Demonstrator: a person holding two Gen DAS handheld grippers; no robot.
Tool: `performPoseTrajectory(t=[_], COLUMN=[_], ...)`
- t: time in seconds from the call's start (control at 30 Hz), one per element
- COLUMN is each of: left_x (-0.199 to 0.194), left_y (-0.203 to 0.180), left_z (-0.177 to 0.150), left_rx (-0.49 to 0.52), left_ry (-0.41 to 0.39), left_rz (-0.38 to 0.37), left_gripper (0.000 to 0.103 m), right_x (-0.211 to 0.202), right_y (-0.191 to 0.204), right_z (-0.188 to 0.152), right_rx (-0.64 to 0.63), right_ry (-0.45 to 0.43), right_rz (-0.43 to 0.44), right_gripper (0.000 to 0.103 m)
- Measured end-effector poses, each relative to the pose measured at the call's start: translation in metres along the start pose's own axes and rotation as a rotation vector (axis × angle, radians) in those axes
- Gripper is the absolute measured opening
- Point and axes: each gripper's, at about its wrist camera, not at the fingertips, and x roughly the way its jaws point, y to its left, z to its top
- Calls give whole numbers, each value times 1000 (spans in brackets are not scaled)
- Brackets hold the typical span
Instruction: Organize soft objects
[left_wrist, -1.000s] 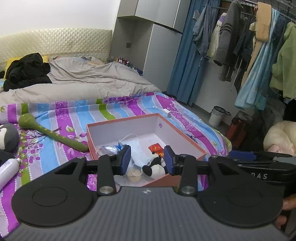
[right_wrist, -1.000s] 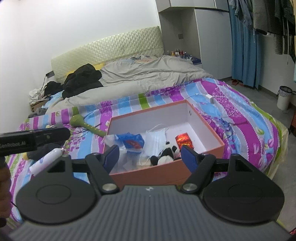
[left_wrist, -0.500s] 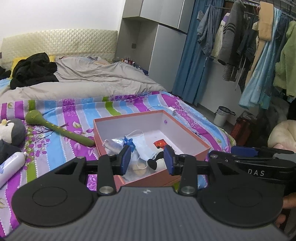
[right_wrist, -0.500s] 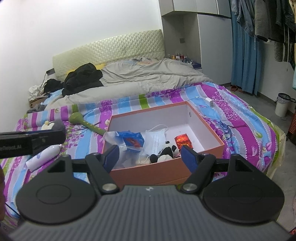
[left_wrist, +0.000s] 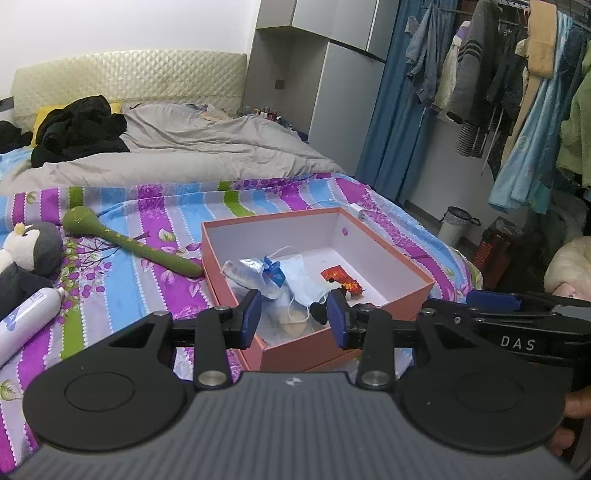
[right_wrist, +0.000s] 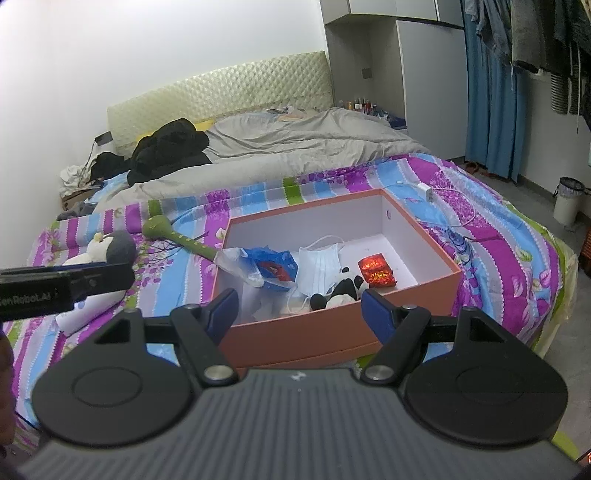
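Note:
An open orange box (right_wrist: 332, 325) (left_wrist: 406, 269) sits on the striped bed. Inside lie a face mask (right_wrist: 320, 266), a small panda plush (right_wrist: 341, 288), a red foil packet (right_wrist: 376, 272) and a blue plastic bag (right_wrist: 273, 266). A penguin plush (left_wrist: 26, 251) (right_wrist: 110, 247), a green long-handled soft toy (left_wrist: 129, 243) (right_wrist: 177, 236) and a white bottle (left_wrist: 26, 321) lie left of the box. My left gripper (left_wrist: 293, 319) is open and empty at the box's near corner. My right gripper (right_wrist: 299, 314) is open and empty before the box's near wall.
A grey duvet (right_wrist: 295, 147) and black clothes (left_wrist: 77, 129) cover the far bed. A charger and cable (right_wrist: 428, 192) lie beyond the box. Hanging clothes (left_wrist: 517, 92) and a small bin (left_wrist: 456, 225) stand at the right. The bed edge drops off right of the box.
Both grippers have pulled back and up from the box, so more of the bed shows. The penguin plush has come into the left view. Both stay open and empty.

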Motion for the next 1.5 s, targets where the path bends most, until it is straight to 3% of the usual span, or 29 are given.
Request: performPoseTrajectory(t=[0.2,0.27,0.37,0.4,0.43,0.47,0.53,1.0,1.5], left_x=[2,3,3,4,4,4,3,-1,4], left_y=[3,4,4,5,6,6,6,5,6], left_z=[-4,-4,-4,-4,-4,-4,-3,-2,-3], left_rx=[-12,-13,-19,-23,-27,-29,-25,-22,-41], left_ry=[10,10,10,10,8,5,-5,-15,33], left_rz=[5,5,9,13,16,18,17,52,56], left_gripper=[45,50,72,83,87,92,98,101,101], right_x=[1,2,2,2,2,2,0,3,4], right_y=[0,-1,-4,-4,-5,-6,-7,-6,-4], right_z=[-4,-4,-4,-4,-3,-3,-2,-3,-3], right_rx=[6,8,11,10,14,19,15,14,19], right_ry=[9,8,4,-1,-9,-19,-34,-9,-2], right_rz=[-9,-14,-16,-22,-23,-26,-49,-58,-49], right_gripper=[75,75,75,81,97,103,103,103,103])
